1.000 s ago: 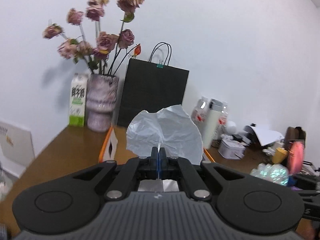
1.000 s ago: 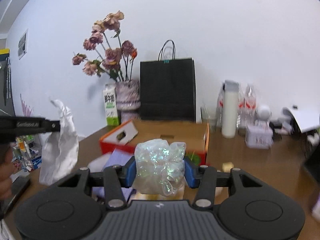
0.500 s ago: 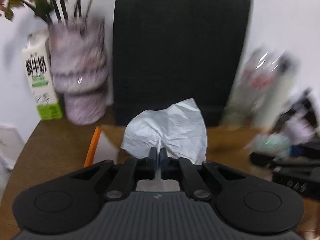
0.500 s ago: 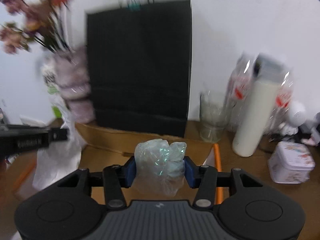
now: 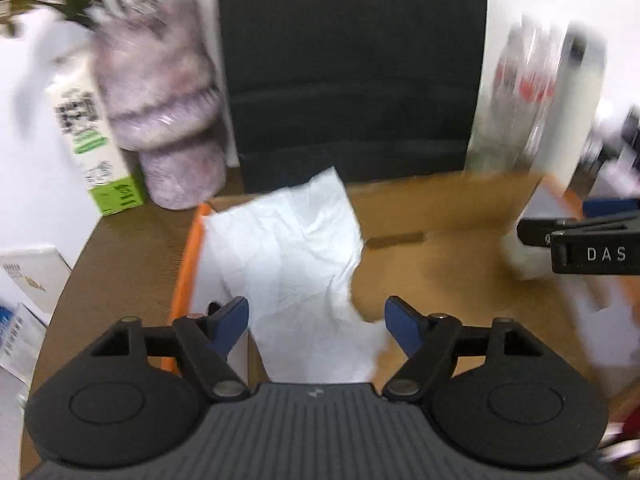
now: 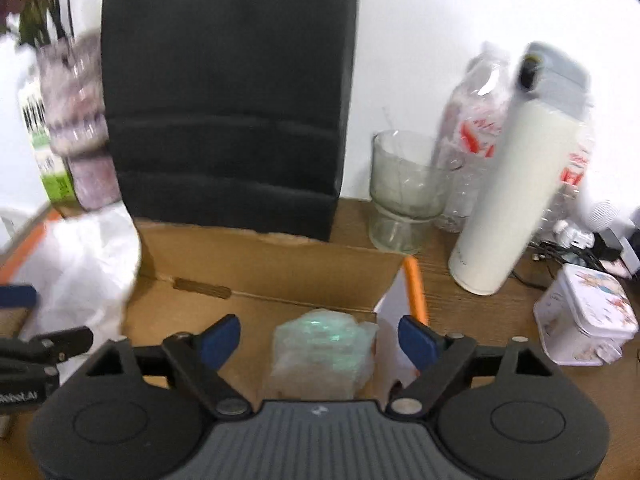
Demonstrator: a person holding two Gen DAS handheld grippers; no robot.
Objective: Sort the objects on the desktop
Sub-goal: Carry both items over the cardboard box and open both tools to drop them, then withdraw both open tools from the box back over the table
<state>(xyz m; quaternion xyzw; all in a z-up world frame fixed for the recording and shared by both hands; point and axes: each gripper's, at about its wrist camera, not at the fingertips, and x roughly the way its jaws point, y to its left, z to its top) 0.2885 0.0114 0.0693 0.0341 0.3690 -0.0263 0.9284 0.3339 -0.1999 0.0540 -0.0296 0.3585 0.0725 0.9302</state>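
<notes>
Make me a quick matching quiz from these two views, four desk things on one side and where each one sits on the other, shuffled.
Things:
1. crumpled white paper
2. iridescent plastic wad
3. clear glass cup
4. black paper bag

Places:
A. behind the cardboard box, against the wall
B. box's left side, between the open left hand-held gripper fingers
C. desk, beside the white bottle
D. box's right corner

Pairs: 1-B, 2-D, 3-C, 4-A

White paper (image 5: 296,264): crumpled sheet, lies in cardboard box (image 5: 440,216) at left side, against orange-edged wall. Iridescent plastic wad (image 6: 324,352): translucent, greenish sheen, bunched, sits on box floor near right wall. Box: open-top, brown, orange rim, on desk.
</notes>
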